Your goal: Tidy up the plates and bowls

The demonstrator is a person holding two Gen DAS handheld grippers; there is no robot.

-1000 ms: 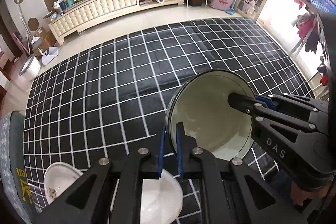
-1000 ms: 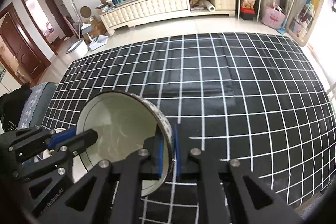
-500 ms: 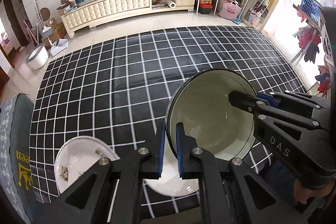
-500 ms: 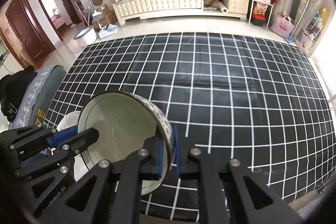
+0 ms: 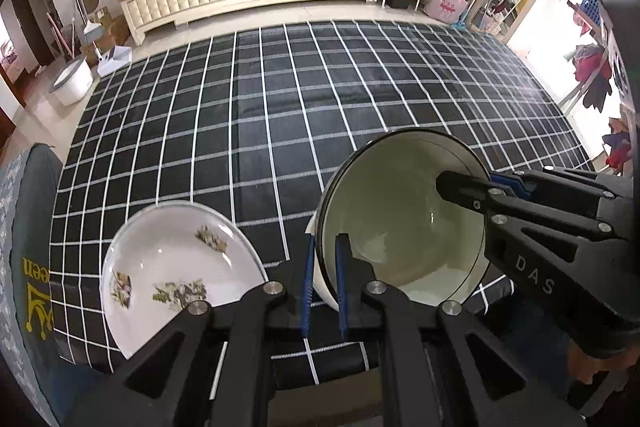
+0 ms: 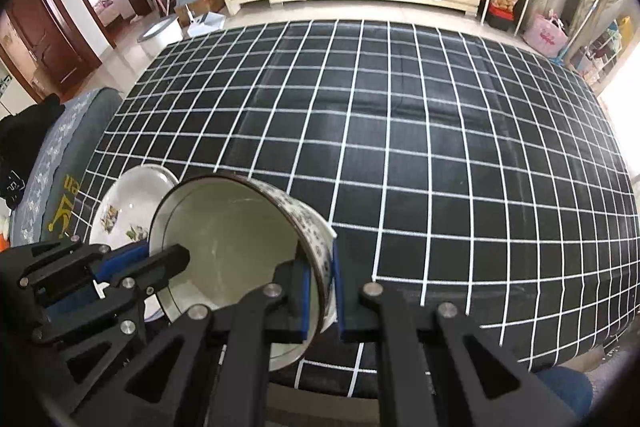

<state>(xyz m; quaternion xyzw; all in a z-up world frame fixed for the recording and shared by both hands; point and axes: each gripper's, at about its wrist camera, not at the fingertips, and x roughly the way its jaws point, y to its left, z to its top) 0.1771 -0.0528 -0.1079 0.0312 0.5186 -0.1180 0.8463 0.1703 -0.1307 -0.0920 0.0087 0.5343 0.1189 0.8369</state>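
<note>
Left tongs [image 5: 323, 277] and right tongs [image 6: 320, 291] are each pinching opposite rims of the bowl [image 5: 404, 215], holding it tilted. It is hanging above the checked desk [image 5: 260, 131], beside the plate [image 5: 176, 267].

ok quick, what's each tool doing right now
left tool: shut on the bowl, clamping its rim.
right tool: shut on the same bowl's opposite rim, so both hold it tilted above the checked tablecloth.

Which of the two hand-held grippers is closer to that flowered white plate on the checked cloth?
Left. The left hand-held gripper grips the bowl rim on the side next to the plate; the right hand-held gripper clamps the opposite rim, farther away.
</note>
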